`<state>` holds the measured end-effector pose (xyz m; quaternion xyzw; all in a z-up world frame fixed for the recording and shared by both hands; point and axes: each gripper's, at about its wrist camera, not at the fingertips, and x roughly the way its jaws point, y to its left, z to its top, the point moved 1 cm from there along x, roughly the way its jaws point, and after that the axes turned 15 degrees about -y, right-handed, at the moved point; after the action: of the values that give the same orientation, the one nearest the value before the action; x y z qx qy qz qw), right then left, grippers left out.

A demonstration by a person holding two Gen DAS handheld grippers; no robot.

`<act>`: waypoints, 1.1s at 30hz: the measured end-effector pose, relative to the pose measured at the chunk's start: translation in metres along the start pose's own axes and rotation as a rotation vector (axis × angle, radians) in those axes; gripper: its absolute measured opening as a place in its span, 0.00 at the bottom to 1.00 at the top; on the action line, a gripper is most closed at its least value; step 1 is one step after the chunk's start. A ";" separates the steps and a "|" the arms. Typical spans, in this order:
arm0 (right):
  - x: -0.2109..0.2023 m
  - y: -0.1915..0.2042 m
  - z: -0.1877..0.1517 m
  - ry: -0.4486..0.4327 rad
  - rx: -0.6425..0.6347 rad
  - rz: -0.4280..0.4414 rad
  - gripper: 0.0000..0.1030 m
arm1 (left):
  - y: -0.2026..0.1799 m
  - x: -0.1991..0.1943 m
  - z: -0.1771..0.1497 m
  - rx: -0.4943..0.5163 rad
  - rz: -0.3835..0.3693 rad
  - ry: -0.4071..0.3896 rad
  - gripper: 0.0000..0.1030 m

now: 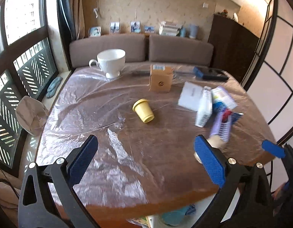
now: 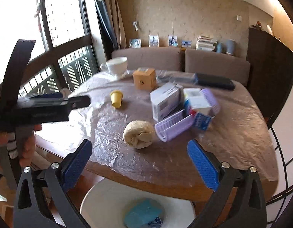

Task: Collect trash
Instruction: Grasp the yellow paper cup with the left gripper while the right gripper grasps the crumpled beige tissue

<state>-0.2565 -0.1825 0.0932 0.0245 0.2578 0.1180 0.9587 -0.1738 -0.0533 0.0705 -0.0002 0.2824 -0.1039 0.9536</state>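
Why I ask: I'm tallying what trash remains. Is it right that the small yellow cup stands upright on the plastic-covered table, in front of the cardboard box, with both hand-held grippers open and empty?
Not quite: the yellow cup lies on its side, as the left wrist view shows. It is on the plastic-covered table, in front of the cardboard box, and the left hand-held gripper and right hand-held gripper are open and empty.

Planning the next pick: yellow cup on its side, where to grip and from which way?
Grip the yellow cup across its tapered body, near the middle, coming down from above with the fingers either side of its long axis. It lies tipped over on the table with clear film all round, so the rounded sides are free; the rim would likely slip.
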 end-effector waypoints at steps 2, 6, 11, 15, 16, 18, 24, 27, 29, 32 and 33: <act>0.014 0.004 -0.007 0.026 0.020 0.023 0.80 | 0.003 0.020 -0.001 0.010 0.007 0.034 0.99; 0.034 0.004 -0.016 0.046 0.100 0.099 0.75 | 0.005 0.049 -0.001 0.030 -0.001 0.078 0.99; 0.054 0.002 -0.025 0.087 0.114 0.091 0.66 | 0.005 0.079 0.000 0.057 -0.017 0.111 0.96; 0.066 0.002 -0.025 0.096 0.100 0.077 0.66 | 0.003 0.101 -0.002 0.080 -0.026 0.145 0.91; 0.069 0.000 -0.025 0.099 0.103 0.071 0.66 | 0.003 0.103 -0.002 0.081 -0.029 0.149 0.89; 0.074 -0.002 -0.025 0.101 0.107 0.060 0.66 | 0.003 0.109 -0.003 0.082 -0.037 0.153 0.88; 0.080 -0.007 -0.023 0.104 0.087 0.046 0.66 | 0.006 0.119 -0.002 0.085 -0.047 0.160 0.88; 0.083 -0.011 -0.025 0.111 0.109 0.044 0.66 | 0.007 0.126 0.000 0.089 -0.052 0.160 0.77; 0.085 -0.010 -0.025 0.118 0.114 0.045 0.66 | 0.008 0.128 0.001 0.087 -0.053 0.158 0.74; 0.085 -0.003 -0.024 0.115 0.079 0.025 0.65 | 0.007 0.130 0.003 0.095 -0.058 0.152 0.66; 0.084 0.000 -0.024 0.116 0.070 0.022 0.65 | 0.007 0.131 0.004 0.101 -0.057 0.151 0.64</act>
<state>-0.1977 -0.1630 0.0312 0.0540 0.3164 0.1206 0.9394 -0.0626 -0.0725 0.0027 0.0474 0.3479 -0.1449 0.9250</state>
